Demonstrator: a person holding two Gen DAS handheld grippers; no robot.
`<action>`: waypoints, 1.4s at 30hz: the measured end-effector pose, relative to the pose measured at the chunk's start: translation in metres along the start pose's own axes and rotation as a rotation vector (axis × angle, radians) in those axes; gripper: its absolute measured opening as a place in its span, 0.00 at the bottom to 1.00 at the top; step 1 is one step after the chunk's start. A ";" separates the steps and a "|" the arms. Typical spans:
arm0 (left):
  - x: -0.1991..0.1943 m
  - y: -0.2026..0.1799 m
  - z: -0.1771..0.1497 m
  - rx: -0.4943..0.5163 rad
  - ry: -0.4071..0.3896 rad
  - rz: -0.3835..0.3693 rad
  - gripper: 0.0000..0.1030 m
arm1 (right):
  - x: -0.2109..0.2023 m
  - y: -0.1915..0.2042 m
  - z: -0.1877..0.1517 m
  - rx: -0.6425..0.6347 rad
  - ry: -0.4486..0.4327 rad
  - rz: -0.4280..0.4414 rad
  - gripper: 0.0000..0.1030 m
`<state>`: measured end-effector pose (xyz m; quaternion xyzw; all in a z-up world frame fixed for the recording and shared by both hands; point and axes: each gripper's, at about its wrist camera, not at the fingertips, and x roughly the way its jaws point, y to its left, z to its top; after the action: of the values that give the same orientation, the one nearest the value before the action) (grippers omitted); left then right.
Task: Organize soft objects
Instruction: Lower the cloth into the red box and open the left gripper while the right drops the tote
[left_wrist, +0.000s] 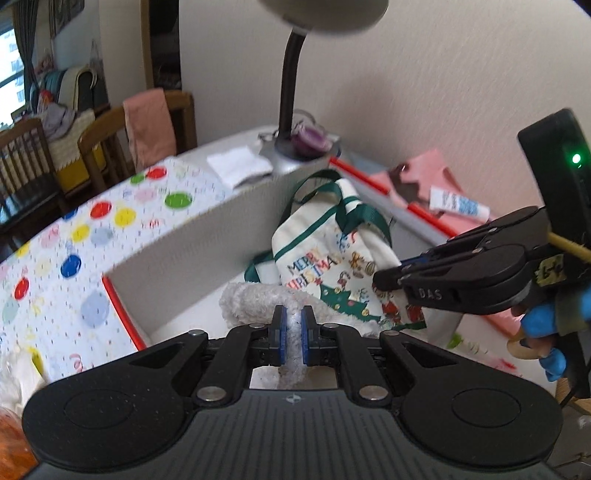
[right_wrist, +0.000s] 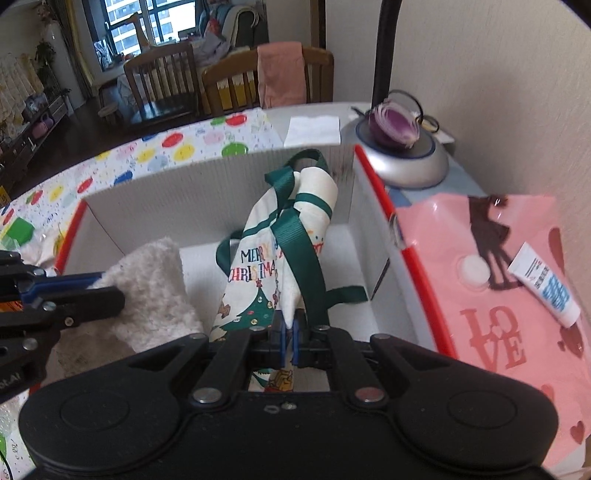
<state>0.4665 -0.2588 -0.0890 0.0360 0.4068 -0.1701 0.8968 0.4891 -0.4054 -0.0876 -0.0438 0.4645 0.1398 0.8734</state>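
A white box with red edges (left_wrist: 192, 243) (right_wrist: 373, 177) stands on the table. My left gripper (left_wrist: 294, 332) is shut on a fluffy white cloth (left_wrist: 251, 301), which hangs into the box's left part; it also shows in the right wrist view (right_wrist: 151, 291). My right gripper (right_wrist: 290, 338) is shut on a cream "Merry Christmas" tote bag (right_wrist: 266, 273) with green straps, held over the box's middle. The bag (left_wrist: 332, 254) and the right gripper (left_wrist: 391, 282) show in the left wrist view. The left gripper (right_wrist: 107, 291) enters the right wrist view from the left.
A desk lamp base (right_wrist: 402, 162) with a purple object (right_wrist: 393, 125) stands behind the box. A pink "LOVE" sheet (right_wrist: 495, 302) with a white tube (right_wrist: 546, 284) lies to the right. A dotted tablecloth (left_wrist: 74, 251), a white napkin (right_wrist: 314, 129) and chairs (right_wrist: 162, 77) lie to the left and beyond.
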 end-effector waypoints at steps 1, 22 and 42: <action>0.003 0.000 0.000 -0.002 0.014 0.003 0.08 | 0.003 -0.001 -0.001 0.005 0.006 0.004 0.03; 0.028 0.007 -0.008 -0.084 0.155 -0.003 0.10 | 0.004 0.002 -0.009 -0.012 0.030 0.042 0.34; -0.032 0.007 -0.016 -0.142 0.009 -0.009 0.68 | -0.070 0.005 -0.018 -0.021 -0.128 0.119 0.67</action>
<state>0.4382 -0.2399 -0.0760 -0.0288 0.4221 -0.1445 0.8945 0.4362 -0.4182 -0.0391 -0.0160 0.4082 0.1989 0.8908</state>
